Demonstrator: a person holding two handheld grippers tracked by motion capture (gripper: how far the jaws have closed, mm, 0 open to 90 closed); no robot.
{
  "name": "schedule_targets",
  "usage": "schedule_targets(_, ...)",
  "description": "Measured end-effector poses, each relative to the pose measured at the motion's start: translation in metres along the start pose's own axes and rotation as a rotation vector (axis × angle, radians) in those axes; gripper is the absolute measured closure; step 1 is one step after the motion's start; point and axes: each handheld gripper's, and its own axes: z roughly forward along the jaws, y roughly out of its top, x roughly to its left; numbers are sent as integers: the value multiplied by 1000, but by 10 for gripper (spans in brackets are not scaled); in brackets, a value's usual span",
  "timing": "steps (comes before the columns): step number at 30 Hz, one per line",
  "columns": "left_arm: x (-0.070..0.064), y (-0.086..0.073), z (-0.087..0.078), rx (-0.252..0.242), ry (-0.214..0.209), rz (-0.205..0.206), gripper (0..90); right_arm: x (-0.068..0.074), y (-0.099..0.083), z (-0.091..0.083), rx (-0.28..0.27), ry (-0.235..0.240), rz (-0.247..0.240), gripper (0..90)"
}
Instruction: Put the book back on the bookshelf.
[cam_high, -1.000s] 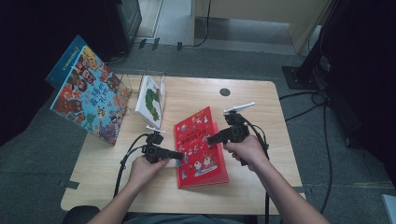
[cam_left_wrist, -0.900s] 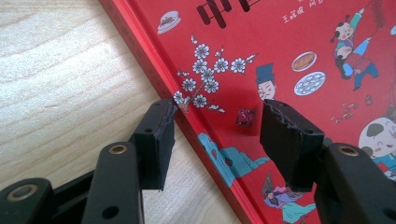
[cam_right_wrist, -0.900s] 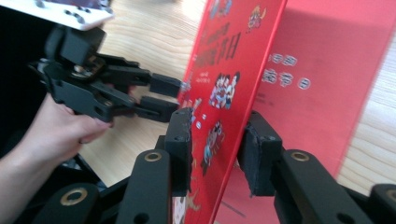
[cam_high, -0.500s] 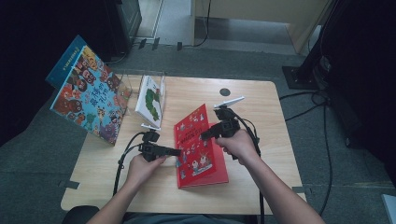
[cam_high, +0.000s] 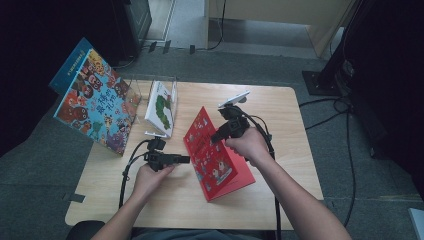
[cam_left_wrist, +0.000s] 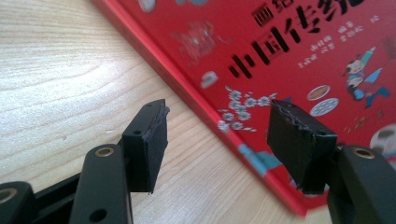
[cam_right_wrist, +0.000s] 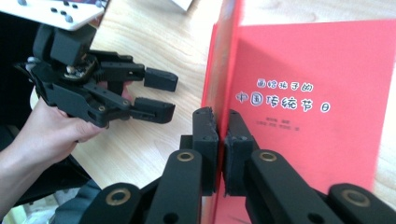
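while the right gripper (cam_right_wrist: 220, 140) pinched the front cover of the red book (cam_high: 216, 150), its two jaws stood pressed together on the cover's edge, one jaw on the outer face and one on the inner face. the cover was lifted off the title page, which showed in the right gripper view just beside the jaws, with printed characters on a red ground. in the high view the right gripper (cam_high: 220, 136) sat over the upper part of the red book, and the cover rose tilted from the wooden table (cam_high: 295, 125).

the left gripper (cam_left_wrist: 217, 135) held nothing; its jaws stood wide apart. in the left gripper view the lower edge of the red book (cam_left_wrist: 289, 60) ran slantwise between the two jaws and beyond them, not touched by either. in the high view the left gripper (cam_high: 185, 159) lay just beside the left edge of the red book, pointing toward it.

left of the red book, a white book with a green figure (cam_high: 162, 107) stood in a clear stand. farther left of the red book, a large colourful picture book (cam_high: 97, 107) leaned at the table's edge.
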Motion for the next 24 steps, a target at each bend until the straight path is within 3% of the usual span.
schedule_targets(12, 2, 0, 1, -5, -2, 8, 395, 9, -3, 2, -51, -15, -39, 861)
schedule_targets(18, 2, -1, 0, -3, 3, 18, 404, 16, -1, 9, -33, -30, -88, 860)
schedule_targets(24, 2, -1, 0, -8, 14, 38, 401, 14, 3, 7, 2, -48, -85, 880)
